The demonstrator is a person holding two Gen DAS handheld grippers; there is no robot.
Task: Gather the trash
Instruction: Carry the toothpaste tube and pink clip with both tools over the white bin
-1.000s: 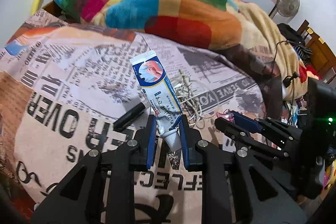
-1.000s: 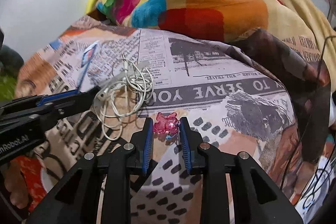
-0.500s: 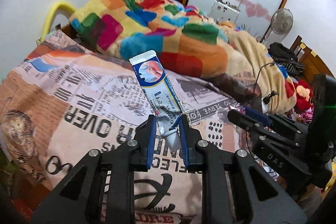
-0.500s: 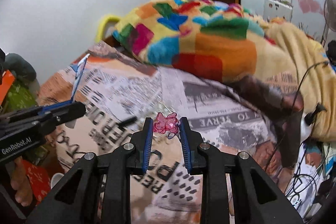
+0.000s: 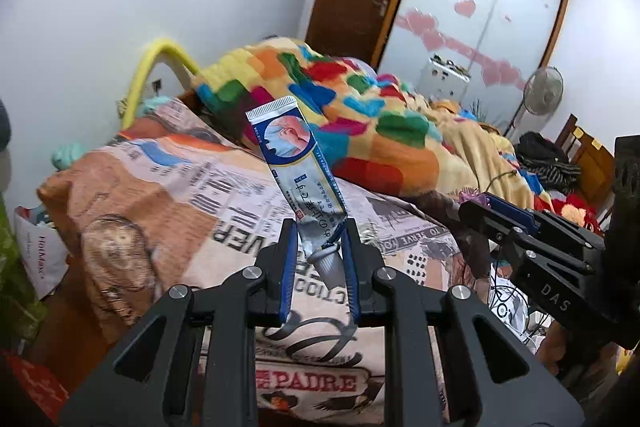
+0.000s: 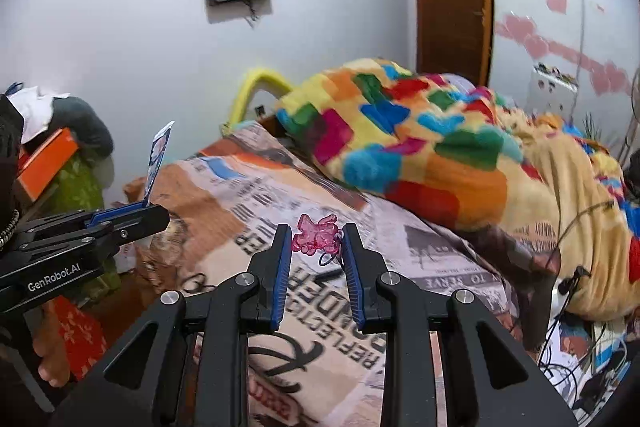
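Observation:
My left gripper (image 5: 320, 243) is shut on a white and blue ointment tube (image 5: 298, 167), held by its cap end and standing upright above the bed. The tube also shows edge-on in the right wrist view (image 6: 158, 159), above the left gripper (image 6: 148, 213). My right gripper (image 6: 315, 241) is shut on a small pink plastic piece (image 6: 314, 237), held up in the air over the bed. The right gripper appears in the left wrist view (image 5: 480, 207) at the right, level with the left one.
A bed with a newspaper-print sheet (image 5: 192, 203) lies below both grippers, with a colourful patchwork blanket (image 5: 360, 123) heaped at its far side. Cables (image 6: 572, 291) hang at the right. A white bag (image 5: 38, 251) sits on the floor at the left.
Both grippers have risen and pulled back from the bed with their objects. The white cord and dark pen on the sheet have dropped out of view.

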